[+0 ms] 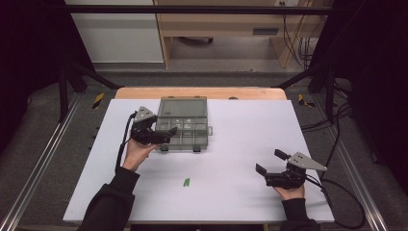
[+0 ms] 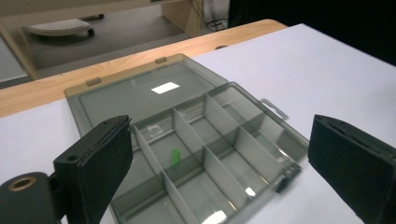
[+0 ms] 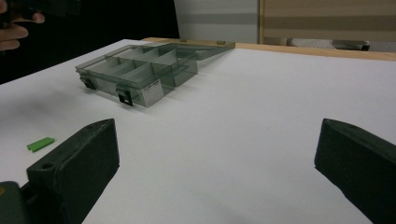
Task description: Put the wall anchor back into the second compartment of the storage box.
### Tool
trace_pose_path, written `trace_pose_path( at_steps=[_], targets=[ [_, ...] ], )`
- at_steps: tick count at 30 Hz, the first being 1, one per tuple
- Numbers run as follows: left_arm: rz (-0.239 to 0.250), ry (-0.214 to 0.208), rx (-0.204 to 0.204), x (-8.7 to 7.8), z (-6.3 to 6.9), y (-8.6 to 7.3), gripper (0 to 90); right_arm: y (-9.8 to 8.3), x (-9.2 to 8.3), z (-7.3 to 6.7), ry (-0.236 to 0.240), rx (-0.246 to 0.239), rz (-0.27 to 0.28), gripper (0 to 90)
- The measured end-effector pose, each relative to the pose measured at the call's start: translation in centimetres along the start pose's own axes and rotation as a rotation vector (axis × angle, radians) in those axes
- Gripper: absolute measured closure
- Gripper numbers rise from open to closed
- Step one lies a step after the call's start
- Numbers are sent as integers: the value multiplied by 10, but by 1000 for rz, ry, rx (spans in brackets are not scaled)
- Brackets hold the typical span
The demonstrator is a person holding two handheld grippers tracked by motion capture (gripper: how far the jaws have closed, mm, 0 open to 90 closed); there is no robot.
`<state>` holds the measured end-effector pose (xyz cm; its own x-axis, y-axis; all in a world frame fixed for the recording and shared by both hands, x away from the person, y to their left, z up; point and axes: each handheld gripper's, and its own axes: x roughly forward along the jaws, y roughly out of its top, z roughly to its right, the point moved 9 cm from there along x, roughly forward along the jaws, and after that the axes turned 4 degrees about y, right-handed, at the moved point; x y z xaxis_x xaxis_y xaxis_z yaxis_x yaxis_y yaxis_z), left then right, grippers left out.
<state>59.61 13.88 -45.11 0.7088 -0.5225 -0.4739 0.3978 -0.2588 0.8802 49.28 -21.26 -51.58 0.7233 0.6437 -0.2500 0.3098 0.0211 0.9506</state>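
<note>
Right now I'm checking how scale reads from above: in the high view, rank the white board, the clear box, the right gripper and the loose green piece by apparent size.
1. white board
2. clear box, lid open
3. right gripper, nearer the camera, so somewhat flattered
4. green piece

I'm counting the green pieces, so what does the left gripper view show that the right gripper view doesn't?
Left gripper view: a green piece in the box, lying in a middle compartment, and the open lid seen from above. Right gripper view: a green piece on the table, lying loose outside the box, and fingers of the other hand at the top left corner. Both: the clear compartment box on the white table, between open jaws.
</note>
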Motion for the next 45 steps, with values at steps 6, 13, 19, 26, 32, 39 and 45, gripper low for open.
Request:
trace_pose_path(
  at_steps=[6, 13, 19, 26, 32, 39, 45],
  targets=[
    [29, -10, 11, -16, 5, -9, 49, 0, 0, 0, -1, -5, -1, 3],
    [52, -44, 20, -34, 20, -23, 36, 0, 0, 0, -2, -2, 0, 3],
    [67, -51, 45, -41, 35, -32, 37, 0, 0, 0, -1, -4, 1, 3],
    [38, -62, 68, -45, 53, -55, 40, 1, -1, 0, -2, -5, 1, 3],
    [-17, -62, 73, -41, 61, -80, 41, 1, -1, 0, -3, -4, 2, 3],
    [-72, -74, 78, -34, 72, -97, 41, 1, -1, 0, -3, -5, 1, 3],
    [-123, -82, 84, -28, 83, -109, 54, 0, -1, 0, -1, -5, 0, 3]
  ],
)
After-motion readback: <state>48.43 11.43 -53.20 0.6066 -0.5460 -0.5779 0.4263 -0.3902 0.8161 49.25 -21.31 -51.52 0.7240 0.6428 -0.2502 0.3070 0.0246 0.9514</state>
